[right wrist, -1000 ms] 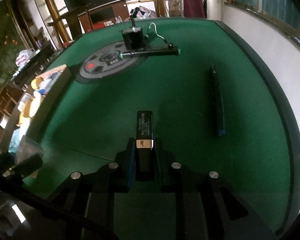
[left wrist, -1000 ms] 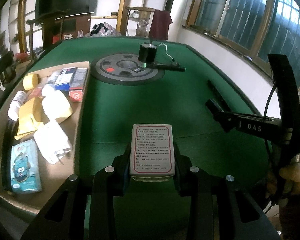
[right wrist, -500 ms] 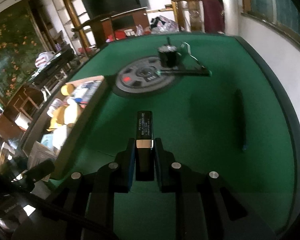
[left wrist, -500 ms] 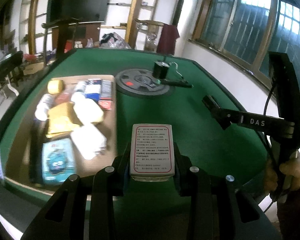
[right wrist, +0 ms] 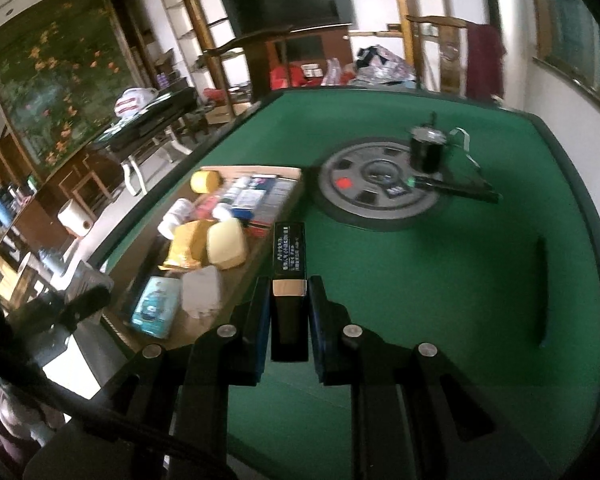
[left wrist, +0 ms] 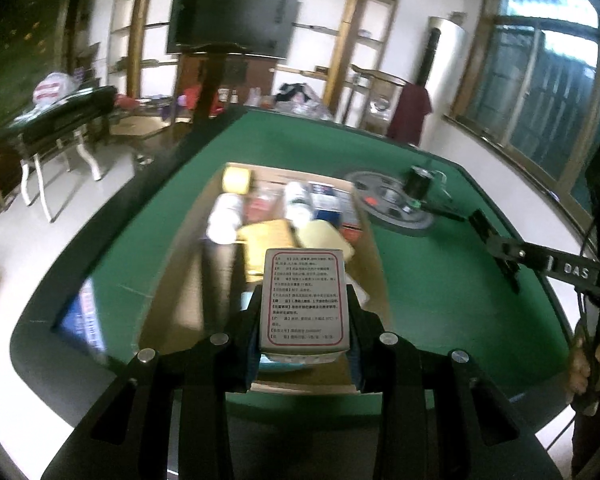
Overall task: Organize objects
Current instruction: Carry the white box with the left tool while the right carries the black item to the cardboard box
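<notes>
Two grippers each carry a box above the green table [right wrist: 440,280]: the left gripper [left wrist: 304,320] is clamped on a white box [left wrist: 303,304] with printed text, held over the cardboard tray [left wrist: 374,248] of packets, while the right gripper [right wrist: 289,320] pinches a slim black box [right wrist: 289,256] just beside the tray's [right wrist: 288,196] edge

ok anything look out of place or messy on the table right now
The cardboard tray is a jumble: bottles, boxes and packets lie overlapping at odd angles. Apart from it, a blue-printed flat thing sits alone near the table's left edge, too blurred to identify. Nothing looks spilled or broken.
</notes>
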A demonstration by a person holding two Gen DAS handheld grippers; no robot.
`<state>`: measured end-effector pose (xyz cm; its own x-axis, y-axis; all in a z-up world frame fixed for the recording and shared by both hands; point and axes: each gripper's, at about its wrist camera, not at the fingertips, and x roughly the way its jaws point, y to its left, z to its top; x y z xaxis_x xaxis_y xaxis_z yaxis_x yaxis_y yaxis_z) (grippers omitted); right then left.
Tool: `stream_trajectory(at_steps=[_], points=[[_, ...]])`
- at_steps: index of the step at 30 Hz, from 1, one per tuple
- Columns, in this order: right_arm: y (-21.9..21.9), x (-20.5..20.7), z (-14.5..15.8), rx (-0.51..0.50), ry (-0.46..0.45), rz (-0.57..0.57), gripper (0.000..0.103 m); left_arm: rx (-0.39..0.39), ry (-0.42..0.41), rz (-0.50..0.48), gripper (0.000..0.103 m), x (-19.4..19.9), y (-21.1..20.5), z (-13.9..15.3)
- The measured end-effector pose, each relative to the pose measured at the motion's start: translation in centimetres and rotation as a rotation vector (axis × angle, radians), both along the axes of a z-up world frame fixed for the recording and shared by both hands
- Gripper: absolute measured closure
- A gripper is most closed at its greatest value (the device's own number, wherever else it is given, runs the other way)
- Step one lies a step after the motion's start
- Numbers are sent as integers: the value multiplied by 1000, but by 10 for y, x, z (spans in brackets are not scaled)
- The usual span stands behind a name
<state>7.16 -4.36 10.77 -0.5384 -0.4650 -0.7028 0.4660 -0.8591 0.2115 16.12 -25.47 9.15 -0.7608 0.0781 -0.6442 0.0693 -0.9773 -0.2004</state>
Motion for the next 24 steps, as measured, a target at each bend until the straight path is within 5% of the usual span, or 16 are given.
stream_trajectory(at_steps=[24], points=[[-107, -2, -43, 30, -111, 198, 88, -5, -103, 45, 73, -29, -45, -37]])
